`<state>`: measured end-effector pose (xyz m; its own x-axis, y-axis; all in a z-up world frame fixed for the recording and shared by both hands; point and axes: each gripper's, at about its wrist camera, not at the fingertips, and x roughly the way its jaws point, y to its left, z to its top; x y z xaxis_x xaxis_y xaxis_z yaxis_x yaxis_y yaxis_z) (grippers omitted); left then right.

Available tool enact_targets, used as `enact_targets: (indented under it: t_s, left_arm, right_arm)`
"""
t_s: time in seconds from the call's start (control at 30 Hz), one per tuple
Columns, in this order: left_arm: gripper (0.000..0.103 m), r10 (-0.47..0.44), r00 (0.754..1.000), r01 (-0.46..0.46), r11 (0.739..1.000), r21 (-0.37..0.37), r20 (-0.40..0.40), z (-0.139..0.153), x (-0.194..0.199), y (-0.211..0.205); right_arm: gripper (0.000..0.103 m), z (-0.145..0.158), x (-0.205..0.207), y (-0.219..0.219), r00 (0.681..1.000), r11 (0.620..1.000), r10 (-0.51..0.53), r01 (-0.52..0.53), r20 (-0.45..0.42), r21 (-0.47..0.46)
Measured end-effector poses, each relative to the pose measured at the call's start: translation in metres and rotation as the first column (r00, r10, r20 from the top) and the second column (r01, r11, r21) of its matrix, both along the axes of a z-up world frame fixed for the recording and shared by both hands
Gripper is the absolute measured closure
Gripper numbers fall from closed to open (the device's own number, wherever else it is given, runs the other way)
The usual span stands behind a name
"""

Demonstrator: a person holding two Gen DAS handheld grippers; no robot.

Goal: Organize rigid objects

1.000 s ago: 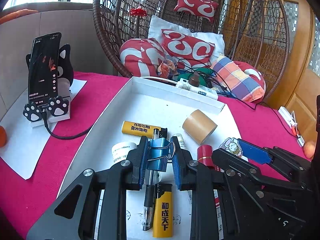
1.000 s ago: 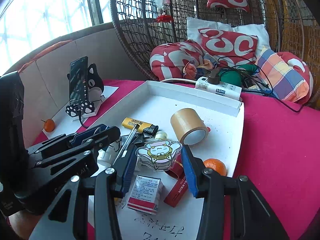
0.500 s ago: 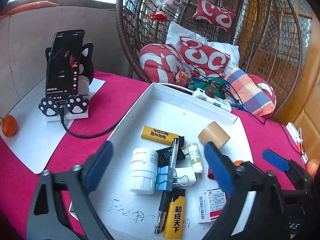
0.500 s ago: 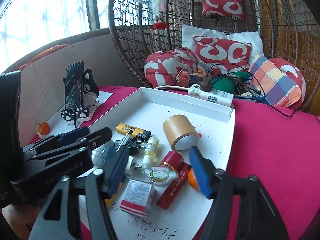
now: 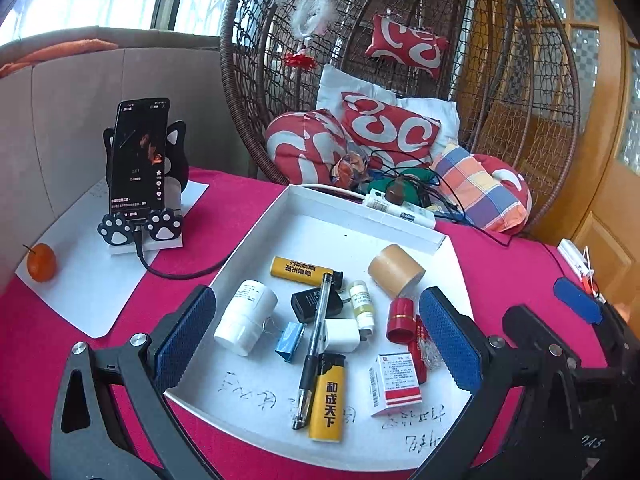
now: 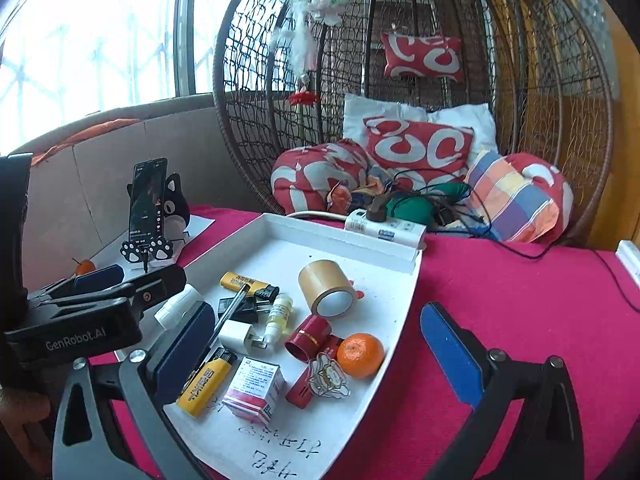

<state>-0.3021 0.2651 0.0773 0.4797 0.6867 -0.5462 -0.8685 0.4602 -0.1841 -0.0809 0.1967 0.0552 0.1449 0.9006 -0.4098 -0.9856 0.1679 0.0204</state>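
Note:
A white tray (image 5: 256,236) on the red cloth holds small objects: a blue binder clip (image 5: 289,340), a black pen (image 5: 316,348), two yellow lighters (image 5: 327,398), a white pill bottle (image 5: 245,317), a tape roll (image 5: 395,270), a medicine box (image 5: 396,383). In the right wrist view the tray (image 6: 404,304) also holds a cartoon acrylic charm (image 6: 329,376) and an orange (image 6: 360,354). My left gripper (image 5: 316,346) is open and empty above the tray's near end. My right gripper (image 6: 316,354) is open and empty above the tray.
A phone on a cat-shaped stand (image 5: 138,184) sits on white paper at the left, with a small orange (image 5: 41,262) beside it. A power strip (image 5: 400,206) with cables lies behind the tray. A wicker hanging chair (image 5: 400,80) with cushions stands at the back.
The left gripper opened and released the blue binder clip into the tray. The right gripper opened and released the cartoon charm beside the orange. Both grippers pulled back and up.

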Motion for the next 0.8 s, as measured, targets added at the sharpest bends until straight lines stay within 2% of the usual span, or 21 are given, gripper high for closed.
enact_targets:
  t_s: [0.1,0.23,0.33,0.43,0.57,0.63,0.8]
  left_arm:
    - [0.000,0.009,0.997,-0.004,0.997,0.072,-0.072,0.009,0.009,-0.018]
    - [0.000,0.051,0.991,-0.029,0.985,0.172,-0.127,0.029,0.015,-0.039]
    - [0.000,0.082,0.990,-0.052,0.968,0.244,-0.116,0.047,0.012,-0.057]
    - [0.000,0.106,0.991,-0.076,0.951,0.298,-0.087,0.064,0.011,-0.076]
    - [0.000,0.022,0.998,-0.001,0.944,0.330,-0.061,0.073,0.016,-0.100]
    - [0.000,-0.014,0.999,0.028,0.945,0.325,-0.044,0.073,0.018,-0.110]
    - [0.000,-0.052,0.995,0.065,0.984,0.169,-0.079,0.064,0.031,-0.108]
  right_arm:
    - [0.000,0.008,0.003,-0.018,1.000,0.998,-0.019,0.020,-0.003,0.053]
    - [0.000,0.014,0.005,-0.030,0.997,0.996,-0.079,0.079,0.002,0.050]
    - [0.000,0.022,0.008,-0.045,0.992,0.988,-0.122,0.119,0.021,0.097]
    - [0.000,0.031,0.015,-0.061,0.986,0.974,-0.165,0.162,0.005,0.159]
    - [0.000,0.043,0.028,-0.088,0.976,0.946,-0.206,0.217,-0.068,0.242]
    - [0.000,0.048,0.035,-0.099,0.973,0.935,-0.209,0.227,-0.094,0.273]
    - [0.000,0.057,0.042,-0.122,0.969,0.918,-0.225,0.246,-0.102,0.311]
